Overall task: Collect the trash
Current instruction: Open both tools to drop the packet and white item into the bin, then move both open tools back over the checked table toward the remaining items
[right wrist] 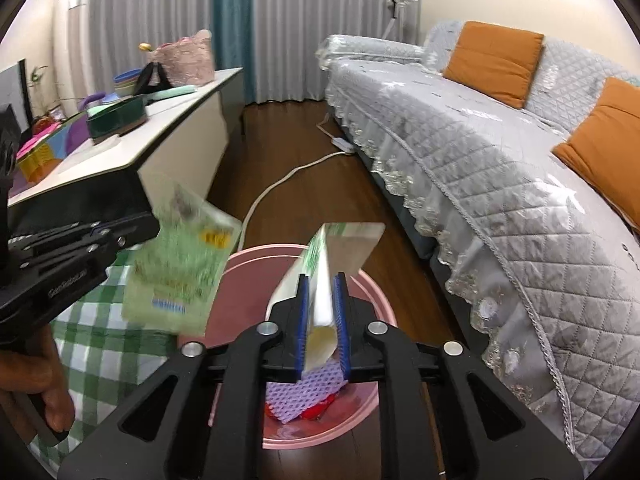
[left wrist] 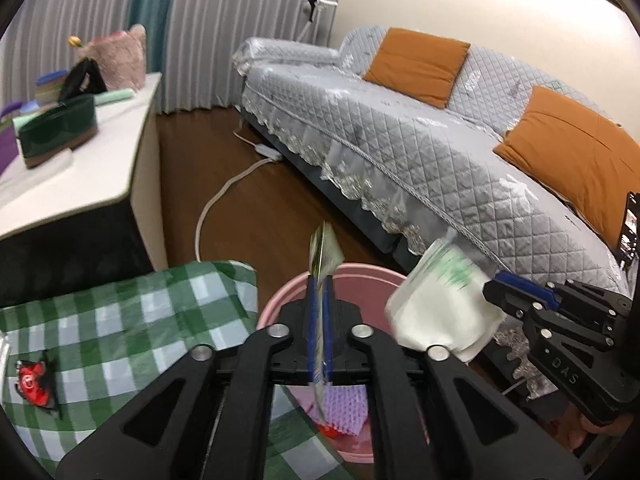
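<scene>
My left gripper [left wrist: 319,280] is shut on a flat green wrapper [left wrist: 325,250], held edge-on over the pink bin [left wrist: 280,300]. In the right wrist view the wrapper [right wrist: 180,272] shows as a blurred green packet, held by the left gripper [right wrist: 132,232]. My right gripper [right wrist: 321,280] is shut on a white and green carton [right wrist: 320,280], held above the pink bin [right wrist: 360,280]. The carton [left wrist: 440,300] also shows in the left wrist view, held by the right gripper [left wrist: 490,288]. The bin holds a purple foam net [right wrist: 300,396] and something red.
A green checked cloth [left wrist: 120,320] covers the surface left of the bin, with a red wrapper [left wrist: 34,380] on it. A grey quilted sofa [right wrist: 500,160] with orange cushions lies to the right. A white cabinet [right wrist: 180,128] with clutter stands to the left. A white cable [right wrist: 280,180] runs across the wooden floor.
</scene>
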The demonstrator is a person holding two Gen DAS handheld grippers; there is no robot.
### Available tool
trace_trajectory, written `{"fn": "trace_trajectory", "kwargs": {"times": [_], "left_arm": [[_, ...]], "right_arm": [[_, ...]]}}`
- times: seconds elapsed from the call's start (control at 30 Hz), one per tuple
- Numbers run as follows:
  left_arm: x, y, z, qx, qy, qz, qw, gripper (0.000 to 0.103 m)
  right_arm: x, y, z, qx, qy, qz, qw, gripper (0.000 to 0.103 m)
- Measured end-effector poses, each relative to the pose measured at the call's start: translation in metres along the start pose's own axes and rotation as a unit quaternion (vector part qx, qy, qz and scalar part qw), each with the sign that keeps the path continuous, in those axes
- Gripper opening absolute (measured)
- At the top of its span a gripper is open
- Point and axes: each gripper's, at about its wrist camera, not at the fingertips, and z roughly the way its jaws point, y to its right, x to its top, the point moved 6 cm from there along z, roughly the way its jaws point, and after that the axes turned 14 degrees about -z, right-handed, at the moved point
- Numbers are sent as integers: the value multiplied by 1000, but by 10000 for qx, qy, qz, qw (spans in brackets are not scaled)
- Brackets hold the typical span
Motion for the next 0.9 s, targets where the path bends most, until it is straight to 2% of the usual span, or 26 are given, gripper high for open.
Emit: {"fn": "trace_trajectory", "kwargs": {"times": [0.03, 0.07, 0.3, 0.53, 0.9], "left_arm": [[0, -1, -1, -8, 3, -18, 10000, 27], [1, -3, -3, 4, 37, -39, 10000, 33], [2, -18, -32, 100, 200, -155, 9996, 33], [-1, -41, -79, 256, 374, -249, 9987, 33], [-14, -90, -146, 565, 559, -409, 9960, 33]], "right_arm": [[0, 3, 1, -63, -23, 75, 9999, 37], [-1, 5, 1, -81, -19, 135, 9999, 45], [5, 0, -2, -27, 72, 176, 9998, 46], [14, -9, -15, 171, 267, 348, 9989, 47], [29, -39, -39, 388, 499, 280, 9976, 53]]}}
